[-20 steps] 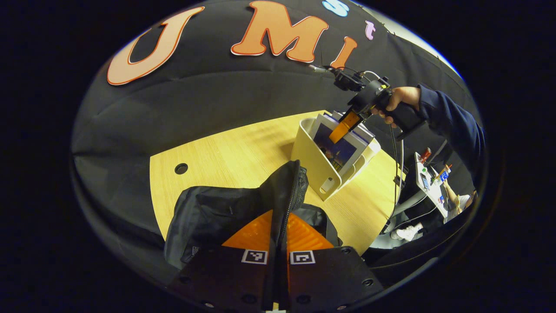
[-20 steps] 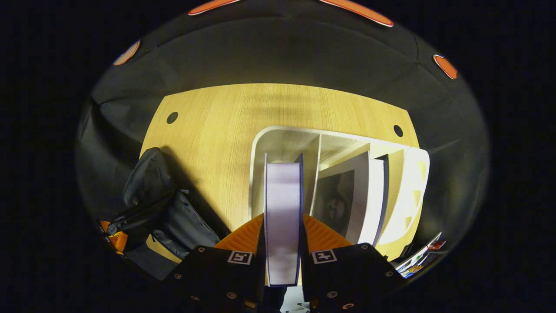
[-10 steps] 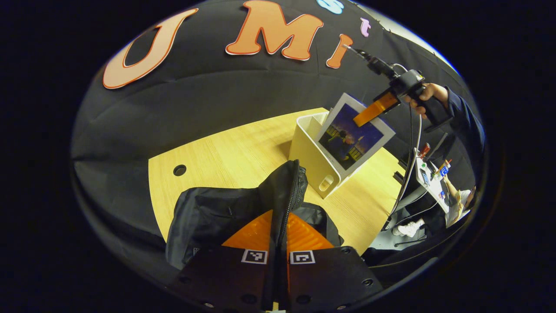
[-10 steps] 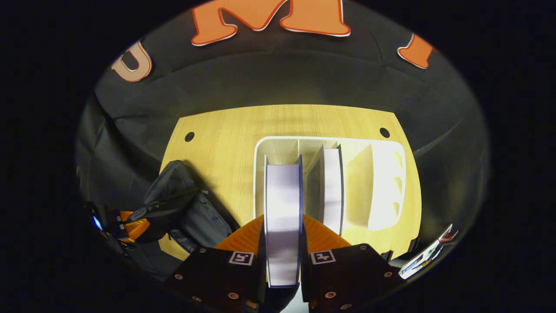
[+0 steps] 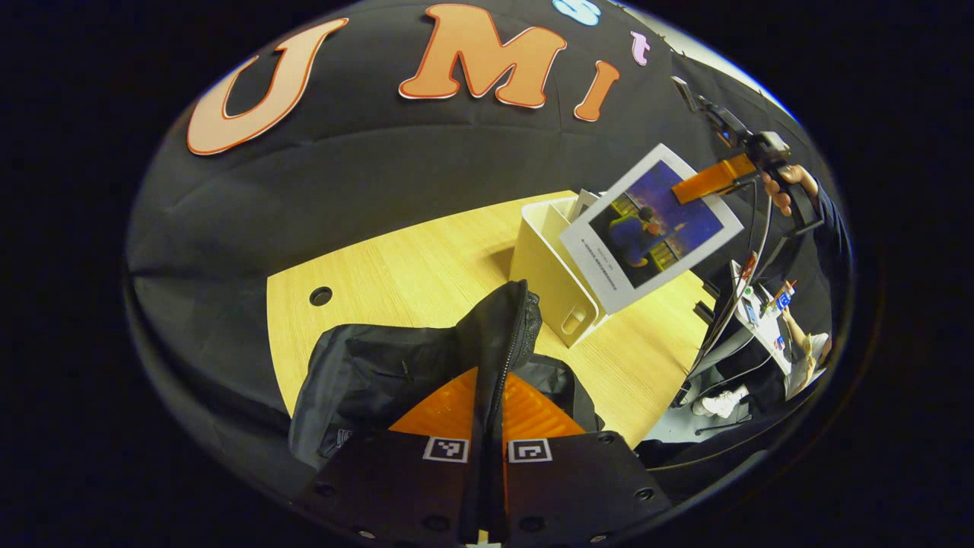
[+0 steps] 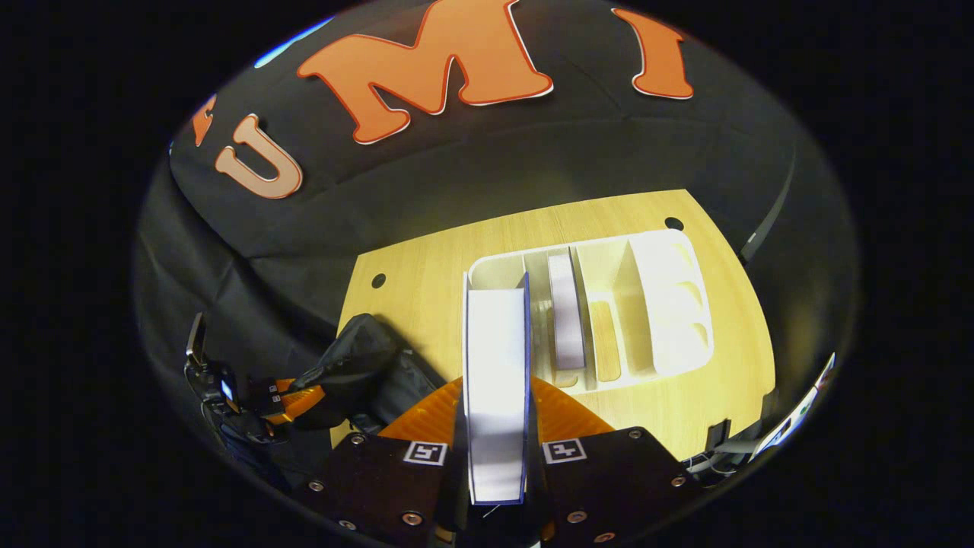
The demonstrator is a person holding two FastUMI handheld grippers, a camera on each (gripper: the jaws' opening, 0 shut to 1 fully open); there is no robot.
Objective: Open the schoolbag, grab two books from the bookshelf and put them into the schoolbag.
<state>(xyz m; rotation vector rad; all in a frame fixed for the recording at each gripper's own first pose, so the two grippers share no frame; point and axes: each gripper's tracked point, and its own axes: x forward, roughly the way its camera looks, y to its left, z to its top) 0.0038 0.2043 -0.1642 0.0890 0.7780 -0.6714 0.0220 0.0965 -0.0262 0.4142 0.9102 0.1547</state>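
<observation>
The black schoolbag (image 5: 380, 365) stands on the wooden table (image 5: 426, 259), and my left gripper (image 5: 487, 380) is shut on its raised zipper edge. In the left gripper view, my right gripper (image 5: 704, 181) holds a white-bordered book with a dark blue picture (image 5: 654, 228) in the air, above and right of the white bookshelf (image 5: 548, 266). The right gripper view has my right gripper (image 6: 496, 388) shut on that book's page edge (image 6: 496, 358). Below it, the bookshelf (image 6: 670, 297) keeps a second book (image 6: 564, 312) upright in a slot. The schoolbag (image 6: 365, 365) and my left gripper (image 6: 297, 399) lie to the lower left.
A hand and dark sleeve (image 5: 795, 186) hold the right gripper, with a cable hanging down. Past the table's right edge is a small stand with coloured items (image 5: 761, 312) and a white shoe (image 5: 715, 403). The table has a round hole (image 5: 320, 295) on the left.
My right gripper has lifted the book up out of the bookshelf and away to the right. The left gripper has stayed shut on the schoolbag's edge.
</observation>
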